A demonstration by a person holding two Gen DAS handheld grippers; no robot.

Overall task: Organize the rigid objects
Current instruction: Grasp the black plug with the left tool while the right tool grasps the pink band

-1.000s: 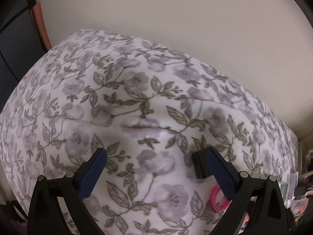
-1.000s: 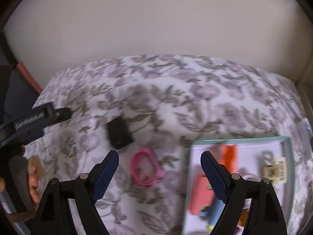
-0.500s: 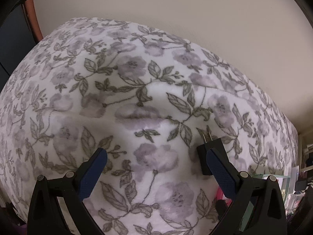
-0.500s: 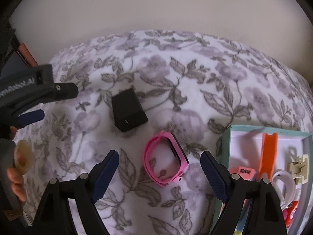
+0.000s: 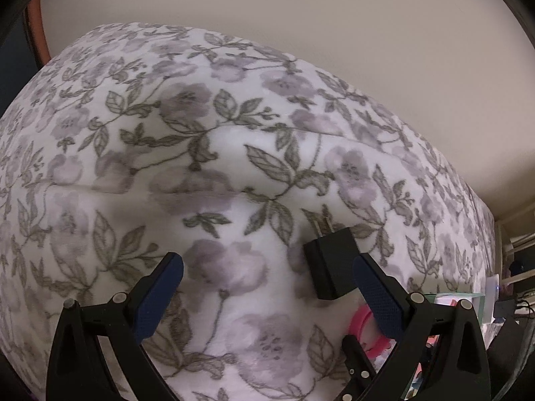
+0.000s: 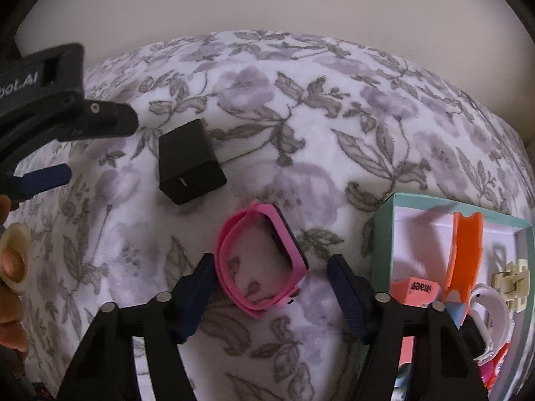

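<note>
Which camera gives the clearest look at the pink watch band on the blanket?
The right wrist view. There the pink watch band lies whole on the floral blanket between the closing right gripper fingers. In the left wrist view only a sliver of it shows behind the left gripper.

2 grippers angled steeply downward, both with jaws apart.

Left gripper held wide open, blue pads well apart, nothing pressed between them. Right gripper closing, its 2 fingers not yet pressing on anything. Seen from the right wrist: left gripper at the left edge, with a hand gripping its handle, thumb through a pale ring.
</note>
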